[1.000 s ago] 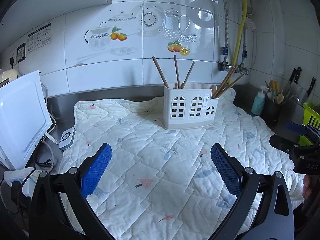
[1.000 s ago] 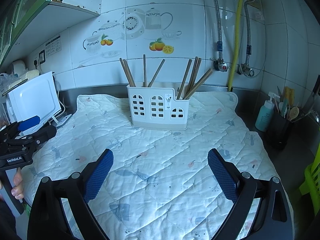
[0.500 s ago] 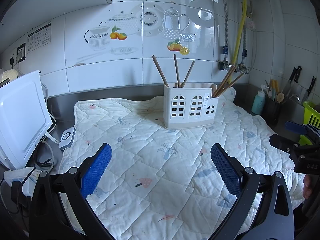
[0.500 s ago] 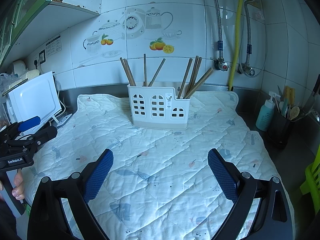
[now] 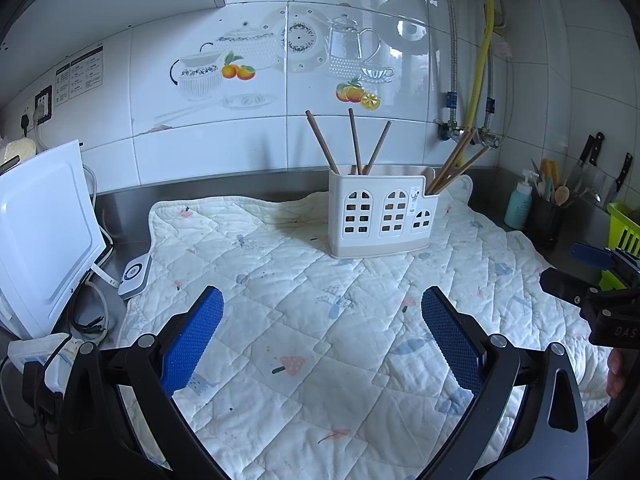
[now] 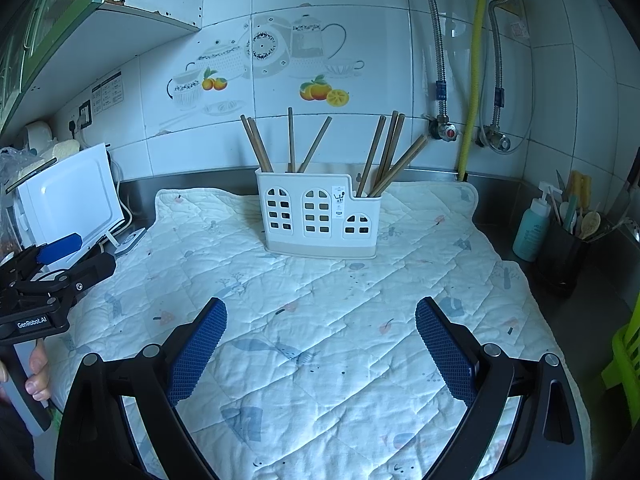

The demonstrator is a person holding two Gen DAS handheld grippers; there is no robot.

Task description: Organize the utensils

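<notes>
A white utensil holder (image 5: 382, 216) with arched window cut-outs stands upright at the back of a quilted mat (image 5: 320, 320); it also shows in the right wrist view (image 6: 318, 216). Several brown chopsticks (image 6: 296, 144) lean in its tall left part and several more chopsticks (image 6: 390, 152) in its lower right part. My left gripper (image 5: 322, 332) is open and empty, low over the mat's front. My right gripper (image 6: 320, 336) is open and empty, also over the front. Each gripper shows at the edge of the other's view.
A white appliance (image 5: 40, 236) and cables stand left of the mat. A teal bottle (image 6: 530, 226) and a black utensil pot (image 6: 564, 252) stand at the right, with a green basket (image 5: 624, 236) beyond. The tiled wall (image 6: 320, 60) and pipes are behind.
</notes>
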